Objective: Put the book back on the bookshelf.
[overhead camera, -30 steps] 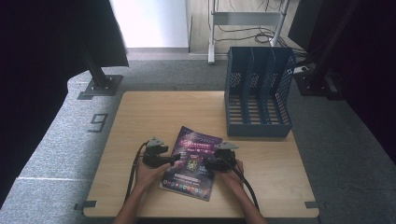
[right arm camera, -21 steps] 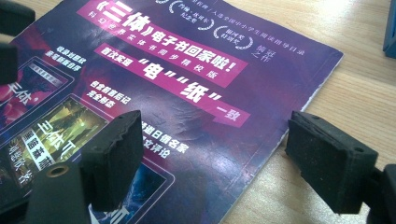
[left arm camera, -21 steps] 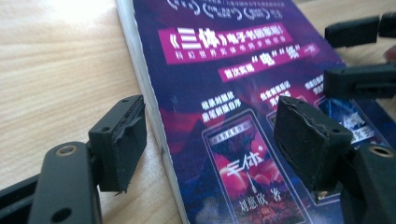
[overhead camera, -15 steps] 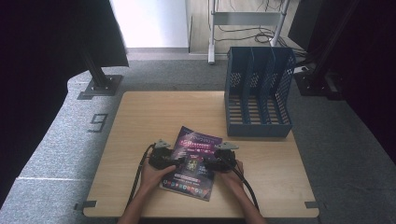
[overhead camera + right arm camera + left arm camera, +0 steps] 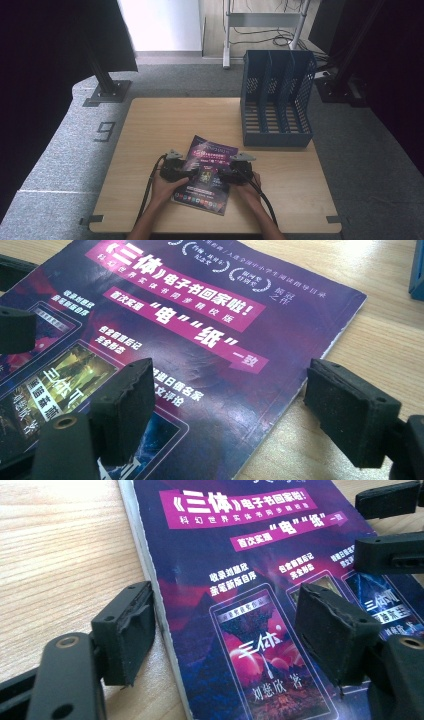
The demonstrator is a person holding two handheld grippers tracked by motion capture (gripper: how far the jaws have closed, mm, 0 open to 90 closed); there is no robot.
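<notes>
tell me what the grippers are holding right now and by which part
Nothing is held. The left gripper and right gripper are both open, each straddling a side edge of the magazine, which lies flat on the table.

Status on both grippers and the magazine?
Left gripper open, straddling magazine's left edge. Right gripper open, straddling its right edge. Magazine flat on table, not gripped. Blue file rack beyond; nothing in the way.

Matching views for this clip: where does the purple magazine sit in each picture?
High view: the purple magazine lies flat near the table's front edge, between the left gripper and right gripper.
Left gripper view: magazine right of centre, its edge between the open jaws.
Right gripper view: magazine centre-left, its edge between the open jaws.
Shared landmark: its pink title banner.
</notes>
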